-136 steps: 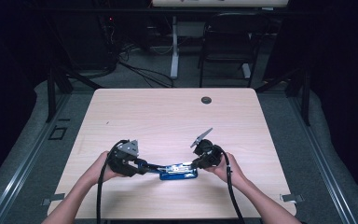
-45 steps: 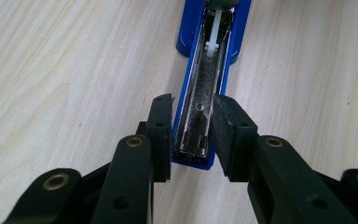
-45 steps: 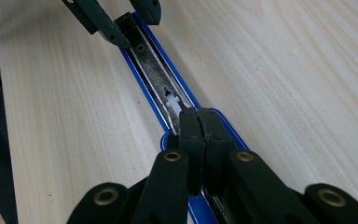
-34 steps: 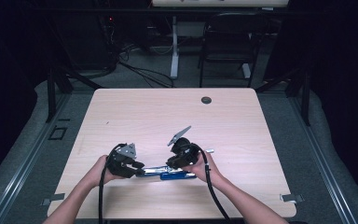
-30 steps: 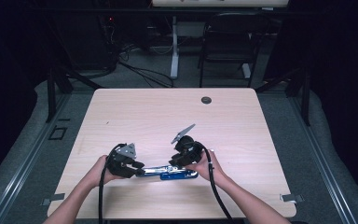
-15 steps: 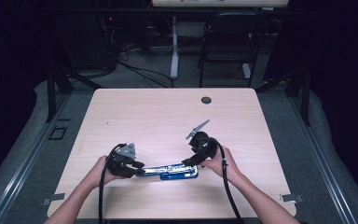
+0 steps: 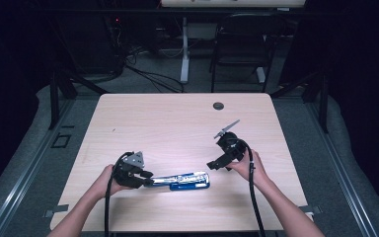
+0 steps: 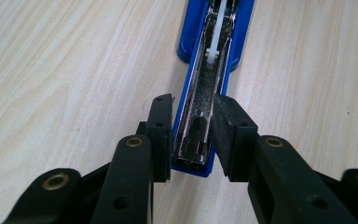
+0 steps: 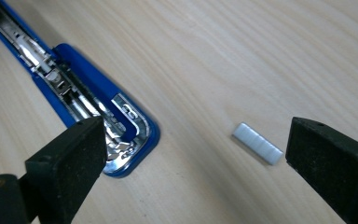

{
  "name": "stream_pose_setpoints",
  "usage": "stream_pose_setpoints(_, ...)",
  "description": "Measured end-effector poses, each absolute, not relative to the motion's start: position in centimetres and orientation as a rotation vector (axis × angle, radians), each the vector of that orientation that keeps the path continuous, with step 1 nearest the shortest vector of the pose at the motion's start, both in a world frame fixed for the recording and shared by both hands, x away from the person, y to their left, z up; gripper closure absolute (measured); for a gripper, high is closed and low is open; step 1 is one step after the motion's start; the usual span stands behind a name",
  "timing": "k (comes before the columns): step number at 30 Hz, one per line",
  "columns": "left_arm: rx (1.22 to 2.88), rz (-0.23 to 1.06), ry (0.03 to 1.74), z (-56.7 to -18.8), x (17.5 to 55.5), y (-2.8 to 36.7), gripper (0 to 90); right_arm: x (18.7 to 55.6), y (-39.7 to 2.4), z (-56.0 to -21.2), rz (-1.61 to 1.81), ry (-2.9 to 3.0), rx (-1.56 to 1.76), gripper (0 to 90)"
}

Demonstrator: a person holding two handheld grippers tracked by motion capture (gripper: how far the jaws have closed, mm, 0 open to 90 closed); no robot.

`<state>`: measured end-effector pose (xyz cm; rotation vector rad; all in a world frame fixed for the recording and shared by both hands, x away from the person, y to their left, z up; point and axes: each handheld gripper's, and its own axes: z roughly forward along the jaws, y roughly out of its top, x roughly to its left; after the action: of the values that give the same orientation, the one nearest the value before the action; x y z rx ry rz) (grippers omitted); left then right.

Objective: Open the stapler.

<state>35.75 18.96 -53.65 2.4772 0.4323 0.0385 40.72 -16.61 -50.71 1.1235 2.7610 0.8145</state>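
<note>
Left gripper (image 8: 193,140) is clamping the near end of the opened blue stapler (image 8: 209,70), pads pressing both sides of its metal channel. The stapler is lying flat on the table (image 7: 177,123), near the front edge. Right gripper (image 9: 196,154) jaws have just been opening and are standing wide, gripping nothing; a staple strip (image 9: 257,143) is lying on the table between them, just beside the stapler's end.
</note>
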Motion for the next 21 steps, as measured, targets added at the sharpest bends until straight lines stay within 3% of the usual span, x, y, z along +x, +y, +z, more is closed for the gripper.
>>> stream_pose_setpoints(12, 2.462, 0.023, 0.424, -53.8, 35.8, 19.0, 69.5, 42.3, -18.2, -50.9, 0.801, 2.699, 1.223, 4.7)
stream_pose_setpoints(18, 2.481, 0.038, 0.427, -53.6, 35.8, 19.0, 69.5, 42.8, -18.5, -51.2, 0.787, 2.67, 1.262, 15.6)
stream_pose_setpoints(21, 2.481, 0.037, 0.428, -53.6, 35.8, 19.0, 69.5, 43.1, -18.5, -51.6, 0.754, 2.635, 1.293, 26.7)
